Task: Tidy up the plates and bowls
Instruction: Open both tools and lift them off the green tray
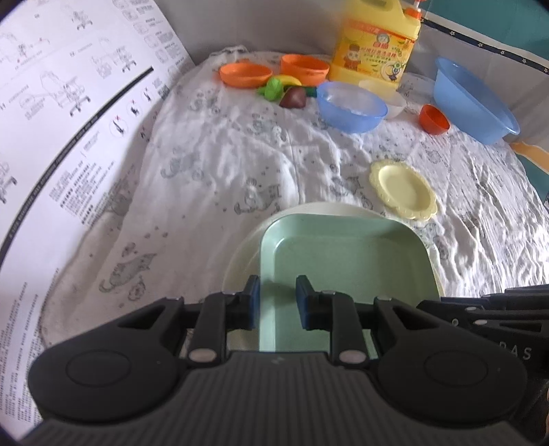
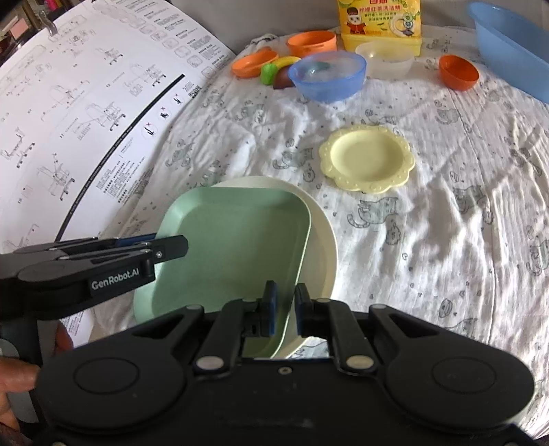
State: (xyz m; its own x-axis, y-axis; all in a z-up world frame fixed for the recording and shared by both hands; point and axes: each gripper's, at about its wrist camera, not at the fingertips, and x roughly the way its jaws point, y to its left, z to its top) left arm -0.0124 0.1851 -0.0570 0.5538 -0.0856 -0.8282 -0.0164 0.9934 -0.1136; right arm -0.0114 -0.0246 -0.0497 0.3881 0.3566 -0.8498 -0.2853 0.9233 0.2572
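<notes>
A green square plate (image 1: 343, 260) (image 2: 236, 247) lies inside a cream round plate (image 1: 240, 264) (image 2: 322, 233) on the cloth. My left gripper (image 1: 277, 302) is open, its jaws astride the green plate's left rim; it also shows in the right wrist view (image 2: 171, 245) at that plate's left edge. My right gripper (image 2: 284, 310) is open, its jaws astride the green plate's right rim. A small yellow scalloped plate (image 1: 403, 188) (image 2: 367, 157) lies beyond to the right. A blue bowl (image 1: 351, 106) (image 2: 327, 75), an orange plate (image 1: 245, 73) (image 2: 254, 63) and orange bowls (image 1: 303, 68) (image 2: 458, 72) stand farther back.
A yellow detergent jug (image 1: 375, 44) (image 2: 379, 24) stands at the back. A blue basin (image 1: 477, 103) (image 2: 511, 44) sits back right, a clear bowl (image 2: 384, 58) by the jug. Toy fruit (image 1: 284, 89) lies among the orange dishes. A printed instruction sheet (image 1: 68, 120) covers the left.
</notes>
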